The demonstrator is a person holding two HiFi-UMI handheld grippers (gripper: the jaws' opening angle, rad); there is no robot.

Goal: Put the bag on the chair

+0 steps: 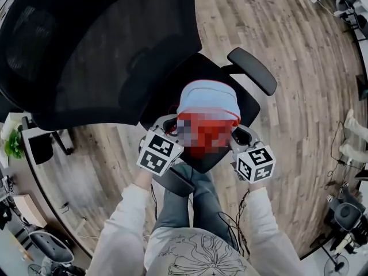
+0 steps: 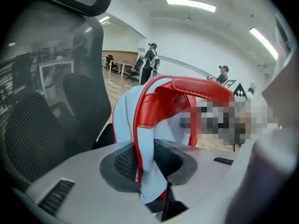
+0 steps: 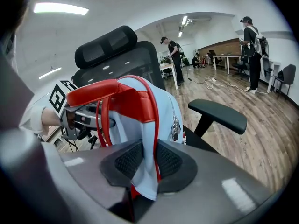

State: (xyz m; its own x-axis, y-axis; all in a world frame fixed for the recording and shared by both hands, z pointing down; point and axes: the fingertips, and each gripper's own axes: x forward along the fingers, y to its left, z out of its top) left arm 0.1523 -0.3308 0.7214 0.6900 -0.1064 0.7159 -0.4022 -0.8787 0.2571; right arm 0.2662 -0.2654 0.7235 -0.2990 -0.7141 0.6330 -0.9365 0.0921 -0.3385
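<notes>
One light-blue bag (image 1: 208, 105) with red straps (image 2: 196, 87) is over the seat (image 1: 172, 91) of the black chair (image 1: 86, 56), in front of the mesh backrest (image 2: 51, 115). Whether its bottom rests on the seat cannot be told. Its side zip (image 2: 125, 120) is closed, and the contents are not visible.

Left gripper (image 2: 145, 167): the jaws are partly closed and clamped on a fold of blue fabric with a red edge at the bag's left side. The fold runs down between the two ribbed pads.

Right gripper (image 3: 145, 164): the jaws are partly closed and clamped on a matching fold of blue fabric and red trim at the bag's right side. Both grippers face each other across the bag, and the straps arch above them.

Surroundings, left to right: a potted plant (image 1: 11, 142) stands at the far left edge. The backrest rises just behind the bag. One padded armrest (image 1: 252, 69) stands beside the bag on the right, apart from it. Wood floor (image 1: 299, 96) surrounds the chair. Several people (image 3: 252, 50) stand well behind, near desks (image 3: 229, 57).
</notes>
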